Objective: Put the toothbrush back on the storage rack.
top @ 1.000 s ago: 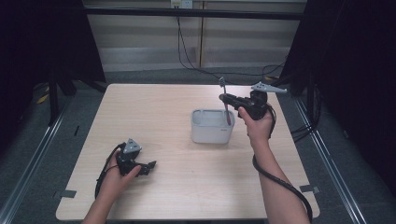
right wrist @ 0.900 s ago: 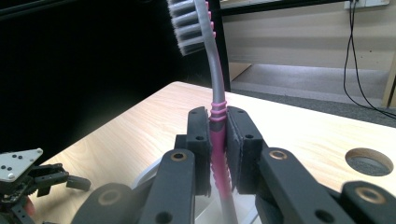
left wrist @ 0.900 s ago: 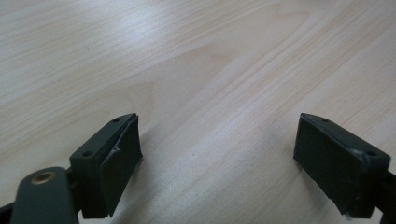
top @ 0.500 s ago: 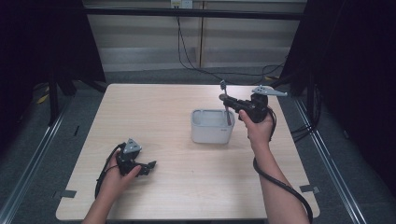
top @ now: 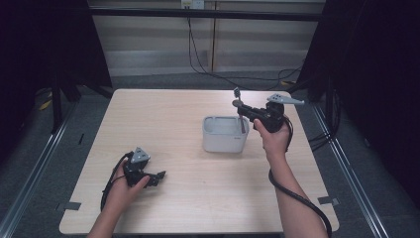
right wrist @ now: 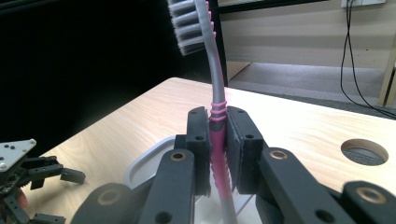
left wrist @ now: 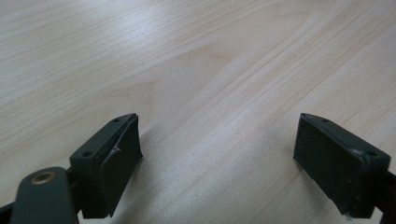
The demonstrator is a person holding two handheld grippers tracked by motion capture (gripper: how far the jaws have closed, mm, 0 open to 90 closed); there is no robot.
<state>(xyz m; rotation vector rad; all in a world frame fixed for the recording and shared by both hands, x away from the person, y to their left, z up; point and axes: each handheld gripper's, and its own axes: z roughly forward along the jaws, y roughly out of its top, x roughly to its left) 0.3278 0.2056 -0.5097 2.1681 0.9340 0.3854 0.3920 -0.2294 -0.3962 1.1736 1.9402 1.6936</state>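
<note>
Leftmost, left gripper (top: 157, 178): rests on the wooden table (top: 173, 129), jaws spread wide with nothing between them; centre, white container (top: 224, 135): stands upright on the table; right, right gripper (right wrist: 217, 144): jaws clamped on an upright toothbrush (right wrist: 212, 93), bristles up, handle end dipping into the container

Pale wooden table (top: 163, 124) on grey floor (top: 346, 163), dark curtains (top: 49, 44), cables (top: 223, 74) behind
</note>
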